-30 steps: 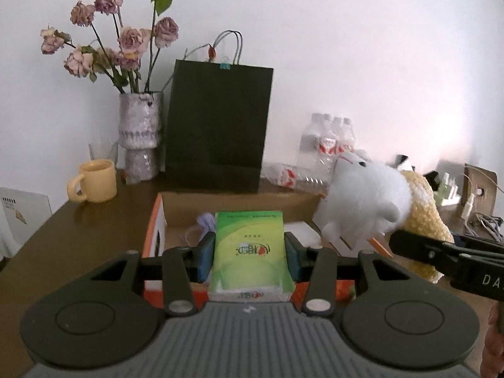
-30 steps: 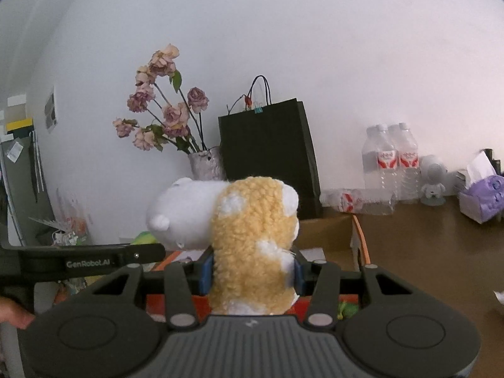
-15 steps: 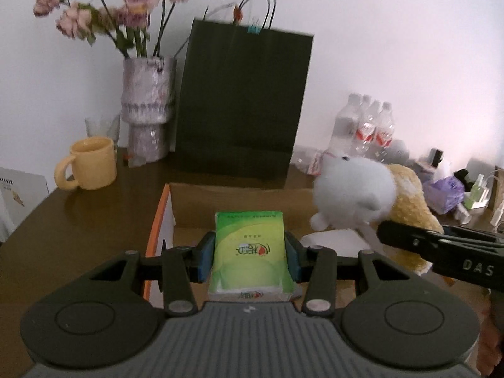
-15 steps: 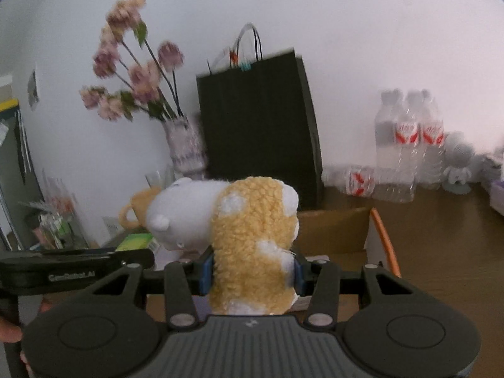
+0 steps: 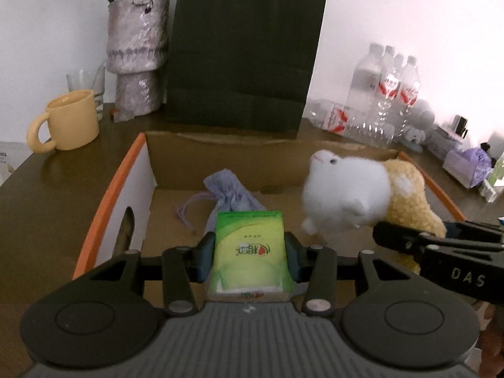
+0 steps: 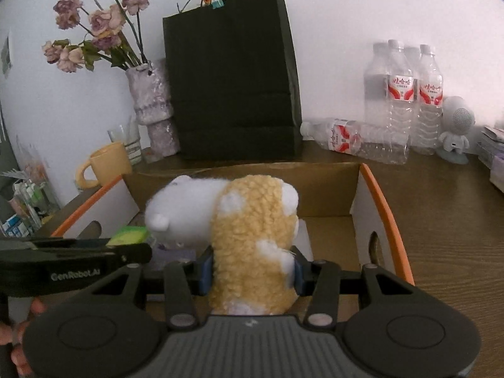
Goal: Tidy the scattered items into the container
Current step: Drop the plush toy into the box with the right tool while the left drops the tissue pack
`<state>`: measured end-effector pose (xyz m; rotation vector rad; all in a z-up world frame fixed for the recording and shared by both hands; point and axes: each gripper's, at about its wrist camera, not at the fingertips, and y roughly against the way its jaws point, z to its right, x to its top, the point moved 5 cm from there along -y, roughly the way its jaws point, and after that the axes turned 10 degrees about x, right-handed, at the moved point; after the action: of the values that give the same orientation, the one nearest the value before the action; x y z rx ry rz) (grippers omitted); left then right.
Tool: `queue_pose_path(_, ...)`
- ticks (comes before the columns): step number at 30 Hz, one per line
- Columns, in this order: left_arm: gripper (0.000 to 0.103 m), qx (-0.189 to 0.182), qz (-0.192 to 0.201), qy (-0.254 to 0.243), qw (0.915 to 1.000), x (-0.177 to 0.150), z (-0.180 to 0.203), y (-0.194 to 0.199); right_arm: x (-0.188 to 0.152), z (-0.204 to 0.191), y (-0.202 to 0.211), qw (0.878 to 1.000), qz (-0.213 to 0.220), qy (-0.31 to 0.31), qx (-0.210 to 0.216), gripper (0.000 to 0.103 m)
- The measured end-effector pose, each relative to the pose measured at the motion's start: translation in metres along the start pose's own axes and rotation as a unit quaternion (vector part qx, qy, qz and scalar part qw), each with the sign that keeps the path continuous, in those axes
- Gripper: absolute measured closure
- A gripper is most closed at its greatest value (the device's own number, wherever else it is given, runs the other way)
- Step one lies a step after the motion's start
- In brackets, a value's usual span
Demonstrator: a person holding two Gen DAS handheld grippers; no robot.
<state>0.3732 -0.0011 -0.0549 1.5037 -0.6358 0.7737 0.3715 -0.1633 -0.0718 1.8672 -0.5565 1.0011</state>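
Observation:
An open cardboard box [image 5: 110, 195] with orange rims lies in front of both grippers. My left gripper [image 5: 249, 256] is shut on a green tissue pack [image 5: 250, 252] and hangs over the box's near left part. Below it inside the box lies a lilac drawstring pouch [image 5: 231, 193]. My right gripper [image 6: 250, 271] is shut on a yellow and white plush toy [image 6: 252, 239], held above the box [image 6: 386, 208] interior. The plush toy [image 5: 349, 195] and the right gripper's black body show at the right of the left wrist view.
Behind the box stand a black paper bag [image 5: 245, 47], a vase of dried roses [image 6: 151, 107], a yellow mug [image 5: 71, 119] and several water bottles [image 6: 403, 94], one lying down. A small white figure [image 6: 455, 129] and purple tissue box [image 5: 466, 167] sit right. Brown tabletop surrounds the box.
Both grippers moved forward and down over the box, still gripping the tissue pack and the plush toy. The box interior and the lilac pouch now fill the view.

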Motion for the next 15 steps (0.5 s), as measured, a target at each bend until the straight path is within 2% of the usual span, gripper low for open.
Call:
queue_pose_path(8,0.056,0.02,-0.007,-0.015,0.9997,0.0,0.002,0.001,-0.003,-0.002,-0.003,1.0,-0.009,0.013,-0.002,0.055)
queue_pose_path(11,0.05,0.023,-0.004,-0.021,0.9995,0.0,0.004,0.003,-0.002,-0.001,-0.003,1.0,-0.013,0.006,0.003,0.052)
queue_pose_path(13,0.042,0.026,0.0,-0.022,0.9994,0.001,0.004,0.006,-0.002,-0.001,-0.003,1.0,-0.015,0.001,0.007,0.039)
queue_pose_path(15,0.036,0.034,0.012,-0.021,0.9991,0.004,0.003,0.013,0.0,-0.002,0.0,1.0,-0.016,-0.002,0.007,0.031)
